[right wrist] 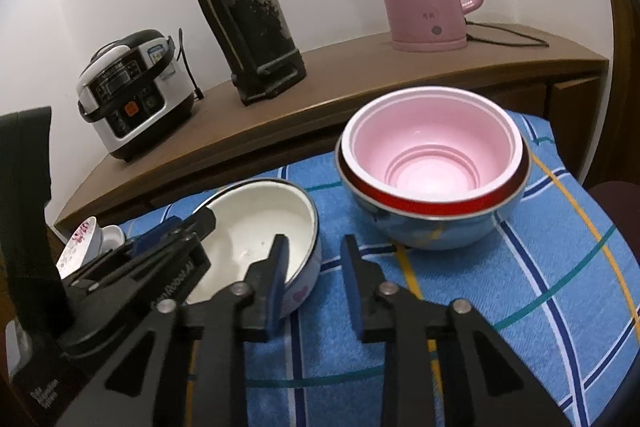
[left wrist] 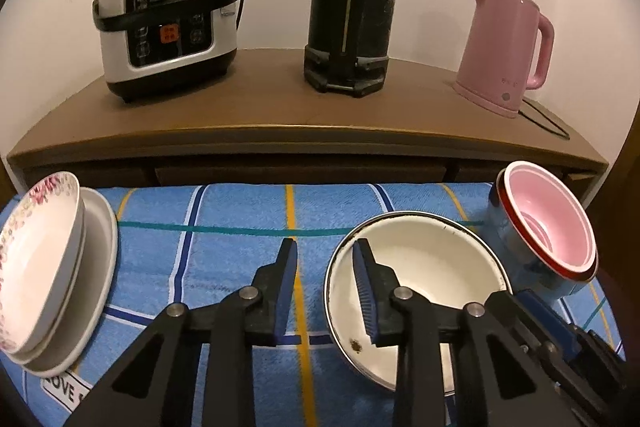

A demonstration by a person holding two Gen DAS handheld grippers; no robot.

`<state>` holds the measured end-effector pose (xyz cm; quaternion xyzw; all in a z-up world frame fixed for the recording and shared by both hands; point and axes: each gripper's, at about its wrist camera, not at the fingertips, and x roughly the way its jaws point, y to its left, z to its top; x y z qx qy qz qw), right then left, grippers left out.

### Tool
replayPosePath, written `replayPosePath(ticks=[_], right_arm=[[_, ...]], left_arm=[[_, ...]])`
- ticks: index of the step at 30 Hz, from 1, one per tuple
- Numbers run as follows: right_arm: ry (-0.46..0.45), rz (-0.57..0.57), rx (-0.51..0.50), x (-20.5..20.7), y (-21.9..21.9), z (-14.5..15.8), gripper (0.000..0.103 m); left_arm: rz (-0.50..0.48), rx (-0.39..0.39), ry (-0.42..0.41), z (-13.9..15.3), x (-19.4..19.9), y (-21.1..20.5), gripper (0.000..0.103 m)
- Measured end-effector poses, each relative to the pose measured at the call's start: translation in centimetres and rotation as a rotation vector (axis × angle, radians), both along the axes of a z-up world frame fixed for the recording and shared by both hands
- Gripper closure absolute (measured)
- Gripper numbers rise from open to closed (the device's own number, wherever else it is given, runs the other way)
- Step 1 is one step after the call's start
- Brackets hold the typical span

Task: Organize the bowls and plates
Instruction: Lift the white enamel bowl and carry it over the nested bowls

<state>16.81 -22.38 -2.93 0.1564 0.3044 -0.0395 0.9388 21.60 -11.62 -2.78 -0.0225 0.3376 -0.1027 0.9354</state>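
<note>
A white enamel bowl (left wrist: 436,267) lies on the blue checked towel (left wrist: 240,219); it also shows in the right wrist view (right wrist: 256,223). My left gripper (left wrist: 326,291) is open, its right finger inside the bowl and its left finger outside the rim. My right gripper (right wrist: 314,287) is open, its left finger inside the same bowl's near right rim. A pink bowl (right wrist: 434,151) nests in a red-rimmed blue bowl (right wrist: 436,227) at the right. A floral bowl (left wrist: 36,259) sits stacked on white plates (left wrist: 92,267) at the left.
A brown wooden counter (left wrist: 280,107) behind the towel carries a rice cooker (left wrist: 168,19), a tall black thermos (left wrist: 352,7) and a pink kettle (left wrist: 504,47) with a black cord. The towel's front left carries a printed label (left wrist: 64,391).
</note>
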Motion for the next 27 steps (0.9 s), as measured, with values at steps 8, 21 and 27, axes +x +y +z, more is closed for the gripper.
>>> replayPosePath(ticks=[8,21,27], right_arm=[[-0.006,-0.016,0.016,0.1,-0.2,0.0,0.08],[-0.027,-0.003,-0.014,0.0,0.3,0.4,0.093],[-0.095,-0.009,-0.028,-1.3,0.4,1.3,0.093]], left_arm=[[0.005,-0.051,0.011,-0.1,0.0,0.1,0.083],[-0.014,-0.117,-0.014,0.3,-0.7,0.7,0.09],[-0.028,-0.141,-0.05,1.0,-1.4,0.8,0.09]])
